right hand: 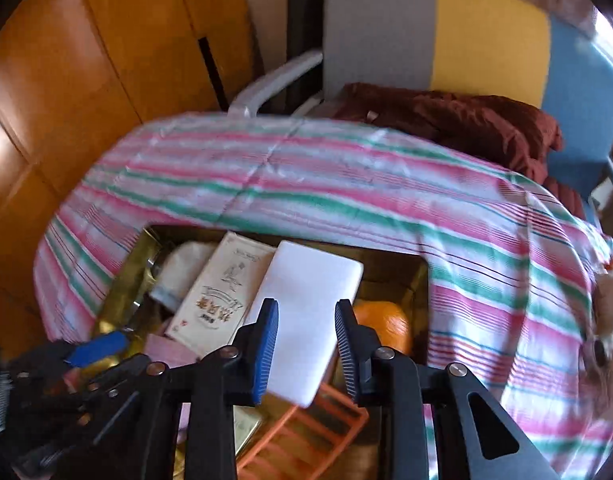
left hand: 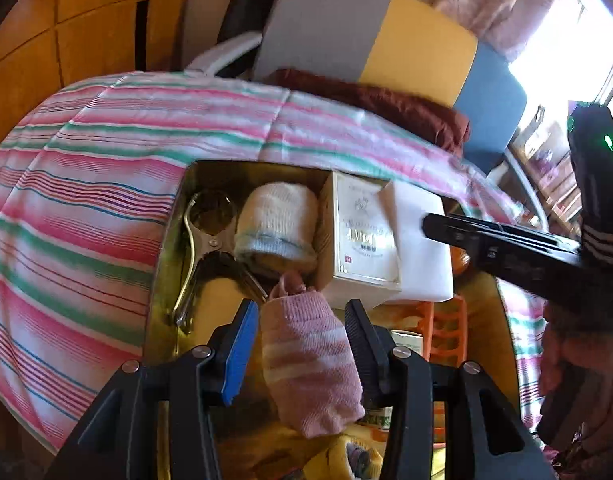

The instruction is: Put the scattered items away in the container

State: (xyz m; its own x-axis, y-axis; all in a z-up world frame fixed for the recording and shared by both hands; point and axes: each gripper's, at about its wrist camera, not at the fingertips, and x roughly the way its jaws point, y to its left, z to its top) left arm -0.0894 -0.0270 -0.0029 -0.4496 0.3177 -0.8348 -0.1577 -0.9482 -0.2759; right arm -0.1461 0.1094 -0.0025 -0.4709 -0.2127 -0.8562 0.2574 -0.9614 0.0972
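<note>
Two wrist cameras look down into one gold-walled tin container (left hand: 168, 240) sitting on a pink, green and white striped cloth (left hand: 86, 184).

Left wrist view: the left gripper (left hand: 298, 344) hangs over the container's near half with a rolled pink striped sock (left hand: 310, 364) between its spread fingers; the black pad touches the sock's side, while a thin gap shows at the blue pad, so whether it pinches I cannot tell. Beyond the sock lie a metal clamp (left hand: 202, 248) along the left wall, a rolled white sock (left hand: 276, 226), a cream box (left hand: 362, 232) with unreadable print, and a white block (left hand: 422, 248). Free floor shows only as a yellow patch beside the clamp. The right gripper's black finger (left hand: 486, 240) crosses in from the right, reaching onto the white block.

Right wrist view: the right gripper (right hand: 306, 344) has the white block (right hand: 310, 316) between its fingers, the jaws narrowed; the block meets the blue pad, with a sliver of space at the black one. Left of it the cream box (right hand: 222, 296) shows large Chinese characters seen upside down, which I cannot read. An orange (right hand: 386, 324) sits to the right, and an orange plastic grid rack (right hand: 306, 436) lies below. The container's far rim (right hand: 386, 250) stands just past the block; the cloth beyond is bare up to a dark red garment (right hand: 466, 124) on a chair (right hand: 426, 32).
</note>
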